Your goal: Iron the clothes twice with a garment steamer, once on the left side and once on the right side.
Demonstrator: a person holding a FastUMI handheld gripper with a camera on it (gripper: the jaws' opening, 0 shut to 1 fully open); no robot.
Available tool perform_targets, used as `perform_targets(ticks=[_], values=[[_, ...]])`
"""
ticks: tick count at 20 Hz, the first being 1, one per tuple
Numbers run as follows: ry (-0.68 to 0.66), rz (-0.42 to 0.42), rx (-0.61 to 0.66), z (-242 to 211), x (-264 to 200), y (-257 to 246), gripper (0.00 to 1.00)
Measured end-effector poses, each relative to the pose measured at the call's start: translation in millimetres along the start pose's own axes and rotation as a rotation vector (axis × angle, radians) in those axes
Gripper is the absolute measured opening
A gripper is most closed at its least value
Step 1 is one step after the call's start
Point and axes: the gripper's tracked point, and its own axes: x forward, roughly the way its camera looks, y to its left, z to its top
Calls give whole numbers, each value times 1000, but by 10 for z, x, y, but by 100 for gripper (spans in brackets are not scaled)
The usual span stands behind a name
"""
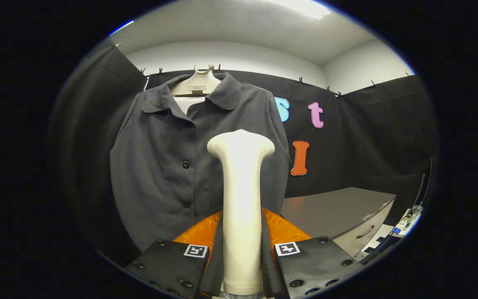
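A dark grey button-up shirt (160, 166) hangs on a pale hanger (197, 85) against the black cloth wall, straight ahead of the fingers. A white garment steamer (241, 199) stands upright between my two fingers, its handle clamped by both pads and its wide head (241, 145) raised in front of the shirt's right half, next to the button row. My gripper (242, 249) is shut on the steamer's handle. Whether the head touches the fabric cannot be told.
A grey cabinet (338, 211) with a drawer handle stands to the right of the shirt, below the cloth wall. Some small items and a cable (409, 218) lie at the far right. Orange gripper parts (282, 230) sit just behind the fingers.
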Motion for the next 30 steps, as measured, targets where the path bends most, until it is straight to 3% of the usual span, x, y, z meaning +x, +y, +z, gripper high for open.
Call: perform_targets(ticks=[30], values=[[269, 8, 15, -1854, -528, 35, 45]])
